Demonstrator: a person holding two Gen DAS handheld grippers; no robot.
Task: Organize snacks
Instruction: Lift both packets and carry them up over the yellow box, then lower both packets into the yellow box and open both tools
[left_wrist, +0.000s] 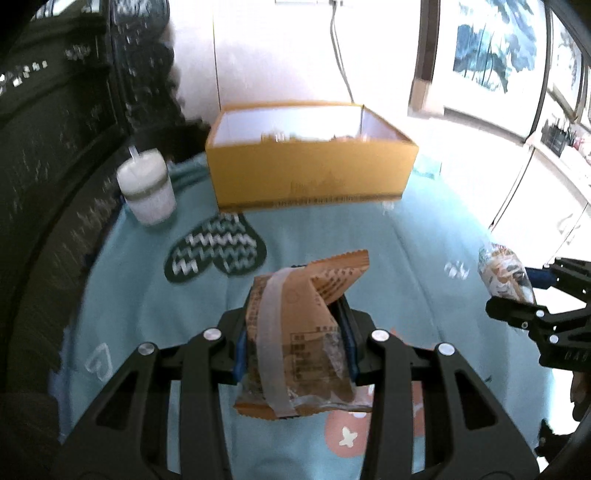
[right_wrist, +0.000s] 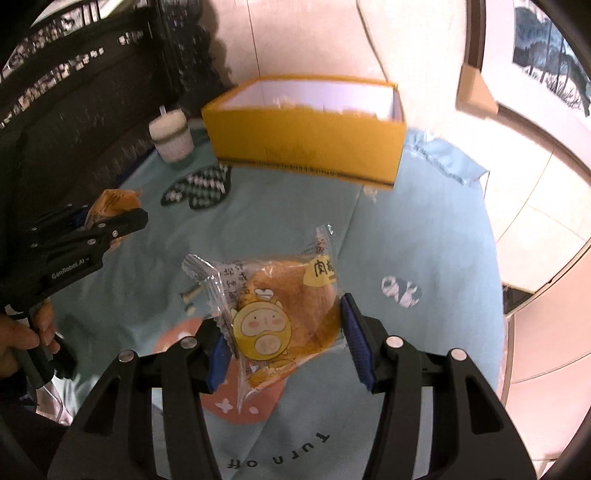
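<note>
My left gripper (left_wrist: 295, 332) is shut on an orange-brown snack packet (left_wrist: 299, 332) with a clear strip, held above the light blue cloth (left_wrist: 147, 295). My right gripper (right_wrist: 284, 339) is shut on a clear-wrapped pastry packet (right_wrist: 284, 302) with a yellow cartoon sticker, also held above the cloth. An open yellow cardboard box (left_wrist: 310, 177) with white inner walls stands ahead at the far side of the cloth; it also shows in the right wrist view (right_wrist: 306, 147). Each gripper shows in the other's view: the right one with the pastry (left_wrist: 502, 273), the left one with the orange packet (right_wrist: 110, 206).
A white lidded cup (left_wrist: 146, 188) with a straw stands left of the box, also seen in the right wrist view (right_wrist: 171, 134). A dark patterned sofa (left_wrist: 55, 147) borders the left. White floor tiles and cabinets lie right. The cloth's edge falls off at right (right_wrist: 480, 177).
</note>
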